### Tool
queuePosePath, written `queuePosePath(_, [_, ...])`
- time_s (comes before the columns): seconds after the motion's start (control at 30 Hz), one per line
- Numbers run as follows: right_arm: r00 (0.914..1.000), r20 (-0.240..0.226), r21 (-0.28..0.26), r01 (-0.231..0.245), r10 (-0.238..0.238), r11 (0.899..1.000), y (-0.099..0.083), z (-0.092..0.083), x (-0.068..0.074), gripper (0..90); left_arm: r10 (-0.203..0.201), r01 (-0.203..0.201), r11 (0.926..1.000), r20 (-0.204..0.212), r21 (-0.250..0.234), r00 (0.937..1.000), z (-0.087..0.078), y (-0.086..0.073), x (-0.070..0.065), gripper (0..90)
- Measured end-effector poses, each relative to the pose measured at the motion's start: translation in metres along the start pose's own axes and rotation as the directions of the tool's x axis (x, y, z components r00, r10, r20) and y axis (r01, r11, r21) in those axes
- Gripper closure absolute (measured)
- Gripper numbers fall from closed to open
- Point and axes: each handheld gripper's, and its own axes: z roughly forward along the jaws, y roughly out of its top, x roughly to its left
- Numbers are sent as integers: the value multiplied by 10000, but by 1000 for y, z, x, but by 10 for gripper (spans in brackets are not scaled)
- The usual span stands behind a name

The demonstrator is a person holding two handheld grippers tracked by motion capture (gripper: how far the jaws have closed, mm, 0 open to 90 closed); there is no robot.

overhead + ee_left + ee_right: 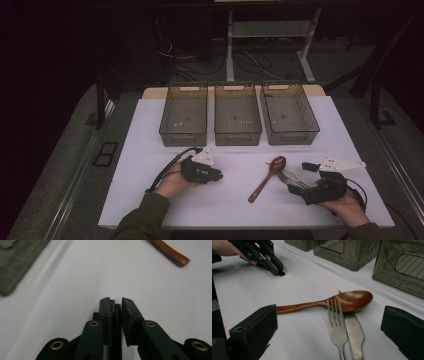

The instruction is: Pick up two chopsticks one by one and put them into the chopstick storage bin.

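Right gripper [329, 332] fingers spread wide; fork [336, 322], knife [353, 332] and wooden spoon [329, 303] lie between them at lower centre, untouched. Left gripper [116, 302] fingers pressed together, empty.

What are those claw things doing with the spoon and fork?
A person sits at a white table with a claw in each hand. The right claw is wide open around a metal fork and knife, which lie side by side with their tips on a wooden spoon. It grips nothing yet. The left claw rests shut and empty on the table off to the side. Three clear bins wait empty at the back.
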Motion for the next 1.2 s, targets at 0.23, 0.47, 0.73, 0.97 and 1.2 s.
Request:
queuePosePath(0.23, [10000,-19,-6,-66,66,10000,0,-1,1,2,-535,530,9985,-558,-101,9970,1,0,7,777])
queuePosePath(0.47, [10000,-20,-9,-7,7,10000,0,-1,0,2,-801,791,9966,-446,-239,9958,1,-2,9,768])
queuePosePath(0.73, [10000,4,-49,10,-10,10000,-1,-1,0,2,-921,896,9945,-460,-540,9947,-4,0,8,621])
queuePosePath(0.97, [10000,-10,-33,-34,34,10000,-1,-2,1,2,-1210,1139,9870,-578,-1130,9910,-21,0,4,486])
queuePosePath(1.2, [10000,17,-52,1,-1,10000,-2,-3,1,2,-1331,1218,9828,-751,-1386,9883,-43,-11,-7,420])
